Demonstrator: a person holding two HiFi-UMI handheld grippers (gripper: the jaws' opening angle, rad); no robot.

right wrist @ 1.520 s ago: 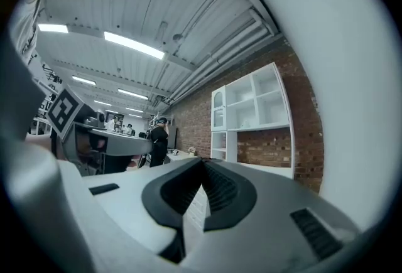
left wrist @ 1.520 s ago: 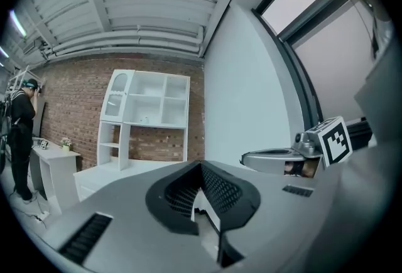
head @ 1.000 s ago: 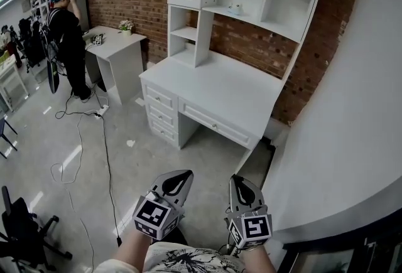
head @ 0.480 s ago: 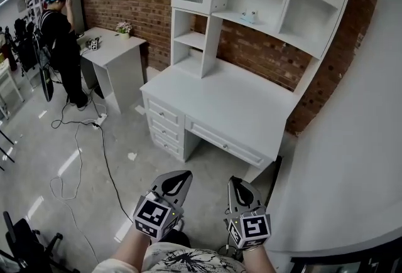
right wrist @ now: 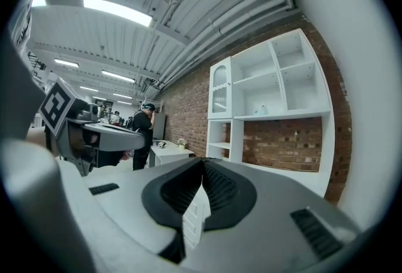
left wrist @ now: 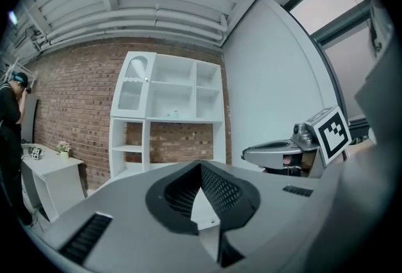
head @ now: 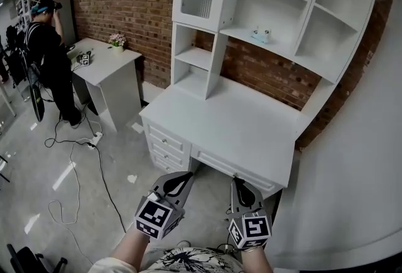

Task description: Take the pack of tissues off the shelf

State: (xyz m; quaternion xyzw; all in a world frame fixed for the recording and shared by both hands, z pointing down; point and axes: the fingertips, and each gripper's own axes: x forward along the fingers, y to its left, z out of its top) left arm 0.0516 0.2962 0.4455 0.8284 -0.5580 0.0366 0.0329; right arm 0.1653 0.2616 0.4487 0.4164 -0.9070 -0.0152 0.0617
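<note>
**Reach not yet begun**

The tissues (head: 260, 34) sit on the middle shelf (head: 286, 49) above the desk (head: 232, 127), well ahead of and above both arms. The left hand-held gripper (head: 181, 177) and right hand-held gripper (head: 240, 185) are closed and empty. The right looks slightly nearer. The pack is too small to tell its long axis.

White desk (head: 232, 127) drawn closer than a second ago, its front edge now just ahead of the left gripper (head: 182, 175) and right gripper (head: 237, 181), shelf unit (head: 217, 27) fuller in view, pack of tissues (head: 260, 34) lower in frame, person (head: 47, 55) nearer the left edge
</note>
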